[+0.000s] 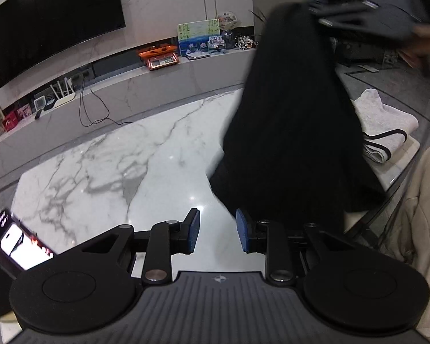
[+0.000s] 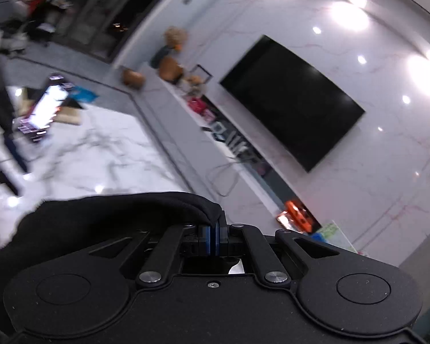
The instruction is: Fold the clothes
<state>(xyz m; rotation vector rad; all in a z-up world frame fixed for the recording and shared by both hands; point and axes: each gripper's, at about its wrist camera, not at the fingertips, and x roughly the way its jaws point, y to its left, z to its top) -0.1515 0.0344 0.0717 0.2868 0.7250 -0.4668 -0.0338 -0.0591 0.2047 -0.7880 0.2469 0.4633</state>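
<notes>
Living room around a marble table

A marble table stands before a long low shelf under a wall-mounted TV. On the shelf sit an orange scale, a painting and a white router with a trailing cable. A lit phone stands at the table's near left edge.

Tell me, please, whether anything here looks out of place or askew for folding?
Nothing looks damaged or spilled. The black garment hangs bunched from the right gripper, shut on its edge, not spread flat on the marble table. The left gripper is open and empty.
</notes>
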